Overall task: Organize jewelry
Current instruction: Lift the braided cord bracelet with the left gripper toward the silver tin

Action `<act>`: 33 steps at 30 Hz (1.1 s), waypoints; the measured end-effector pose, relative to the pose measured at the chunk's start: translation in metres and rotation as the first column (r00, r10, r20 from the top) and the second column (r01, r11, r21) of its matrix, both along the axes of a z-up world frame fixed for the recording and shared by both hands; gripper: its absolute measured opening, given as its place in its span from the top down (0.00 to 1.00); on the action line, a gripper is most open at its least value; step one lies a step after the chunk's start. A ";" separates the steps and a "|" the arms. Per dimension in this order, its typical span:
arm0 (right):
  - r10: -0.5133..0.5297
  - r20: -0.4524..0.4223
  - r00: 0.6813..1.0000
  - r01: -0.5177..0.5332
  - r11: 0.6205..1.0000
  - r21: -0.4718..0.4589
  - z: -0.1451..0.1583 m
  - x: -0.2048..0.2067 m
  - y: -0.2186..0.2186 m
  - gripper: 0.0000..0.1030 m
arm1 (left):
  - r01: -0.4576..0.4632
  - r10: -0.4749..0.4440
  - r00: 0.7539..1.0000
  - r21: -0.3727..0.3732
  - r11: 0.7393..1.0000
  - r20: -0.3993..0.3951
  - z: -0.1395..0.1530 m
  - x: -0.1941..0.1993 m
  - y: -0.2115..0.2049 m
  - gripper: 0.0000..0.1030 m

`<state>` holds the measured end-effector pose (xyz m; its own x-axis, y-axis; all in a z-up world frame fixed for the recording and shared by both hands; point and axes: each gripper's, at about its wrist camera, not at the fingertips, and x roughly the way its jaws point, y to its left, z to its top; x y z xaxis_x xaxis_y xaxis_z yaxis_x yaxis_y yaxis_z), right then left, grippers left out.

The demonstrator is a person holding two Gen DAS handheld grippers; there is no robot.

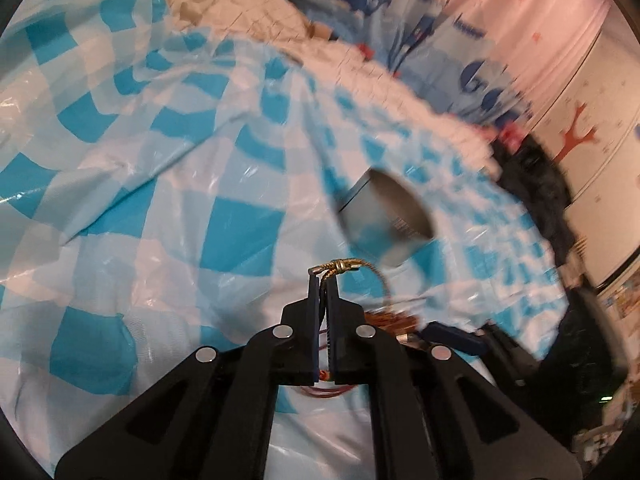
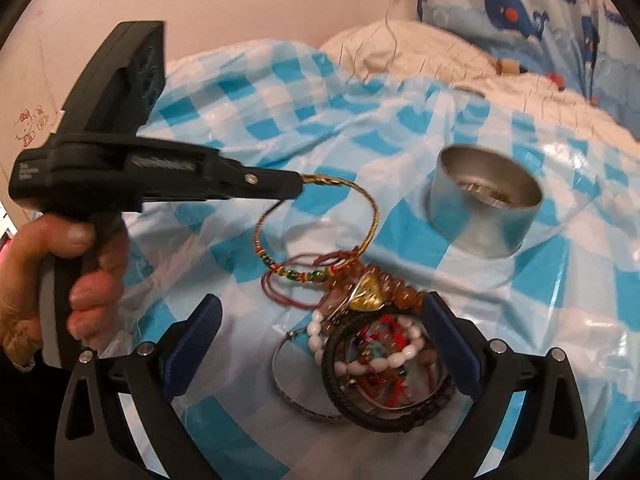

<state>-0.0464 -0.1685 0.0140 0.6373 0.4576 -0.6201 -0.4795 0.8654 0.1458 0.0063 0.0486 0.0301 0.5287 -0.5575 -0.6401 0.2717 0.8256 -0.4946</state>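
Bangle (image 2: pixel 320 224) is pinched at its twisted top by left gripper (image 2: pixel 300 186); thin hold, red cords snagged below, a slip short of tin (image 2: pixel 484 208) is risked. Right gripper (image 2: pixel 320 344) is held open over pile (image 2: pixel 372 352).

The left claw (image 2: pixel 300 189) is pinching shut, gripped by a hand (image 2: pixel 76 276) around its handle, while the right claw (image 2: pixel 320 336) is hovering with fingers spread wide.
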 end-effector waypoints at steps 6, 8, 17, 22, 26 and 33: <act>-0.025 0.054 0.998 0.025 1.000 0.003 0.006 0.002 -0.002 0.07 | 0.005 -0.002 0.997 -0.039 0.999 0.080 0.025 -0.011 0.007 0.98; -0.023 0.050 0.998 0.024 1.000 -0.014 0.006 0.007 0.001 0.07 | 0.002 0.002 0.998 -0.047 0.999 0.066 0.023 -0.008 0.009 0.98; 0.042 0.036 0.998 -0.036 0.988 -0.150 -0.001 0.030 0.023 0.28 | 0.024 -0.019 0.997 -0.066 0.998 0.075 0.029 -0.012 0.009 0.98; 0.121 -0.066 0.990 -0.129 0.984 -0.121 -0.012 0.053 0.029 0.74 | 0.036 -0.030 0.996 -0.074 0.997 0.079 0.030 -0.013 0.007 0.98; 0.099 -0.058 0.993 -0.105 0.986 -0.128 -0.011 0.049 0.023 0.86 | 0.011 -0.003 0.995 -0.089 0.996 0.096 0.035 -0.013 0.013 0.98; -0.041 -0.052 0.998 0.037 0.995 -0.088 0.004 0.020 -0.020 0.86 | -0.023 0.030 0.996 -0.084 0.996 0.082 0.033 -0.010 0.020 0.98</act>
<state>-0.0267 -0.1885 0.0177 0.6181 0.3759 -0.6904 -0.4386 0.8937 0.0940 -0.0042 0.0687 0.0633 0.5939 -0.5917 -0.5451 0.2932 0.7902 -0.5382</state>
